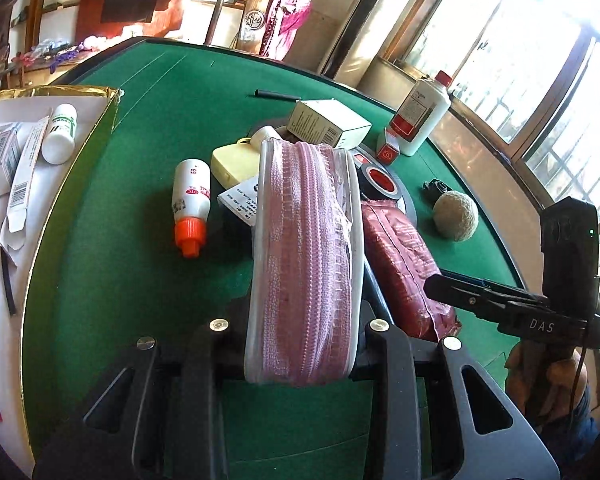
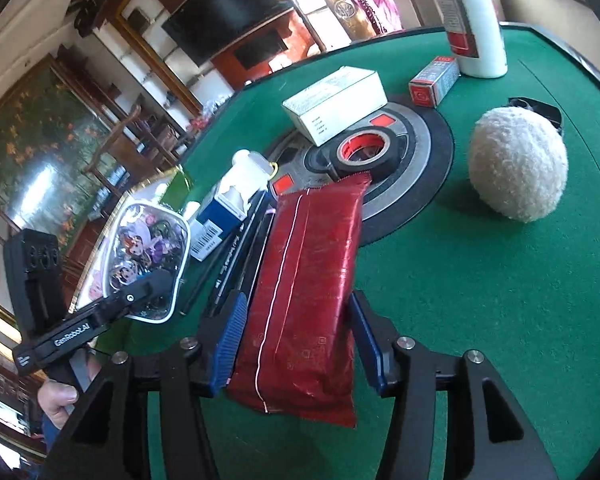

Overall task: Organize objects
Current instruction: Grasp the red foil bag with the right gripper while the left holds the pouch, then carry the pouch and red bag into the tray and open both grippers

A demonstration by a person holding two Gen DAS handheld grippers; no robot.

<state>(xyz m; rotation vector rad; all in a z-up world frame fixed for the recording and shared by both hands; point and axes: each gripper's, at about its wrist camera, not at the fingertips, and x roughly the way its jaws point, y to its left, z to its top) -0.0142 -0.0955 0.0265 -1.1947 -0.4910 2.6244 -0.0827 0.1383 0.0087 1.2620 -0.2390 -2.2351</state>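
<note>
Organizing in progress, seen from both wrist cameras. The left gripper (image 1: 304,320) is narrowly set and clamps a pink-zipped pouch (image 1: 304,220) edge-up between its fingers, above the table (image 1: 140,280) a little in from its near edge; the right wrist view shows the same pouch's cartoon-printed clear side held off the felt. The right gripper (image 2: 296,308) stands about half open around a red packet (image 2: 312,260): one pad lies against the packet, the other looks just clear of it, so no firm grip is judged. The packet lies just beside the pouch, its far end resting on the grey disc (image 2: 420,152) at mid-table, touching a tape roll (image 2: 364,152). An open box (image 1: 100,136) at the table's left edge already holds small cartons and a bottle, and is probably the destination. The step in hand appears to be pick-up of the two soft items from the central clutter. The next move calls for lifting the pouch clear of the pens (image 2: 236,256) beside it and carrying it toward the box; the right jaws must close squarely on the packet, which is limp and may sag.
</note>
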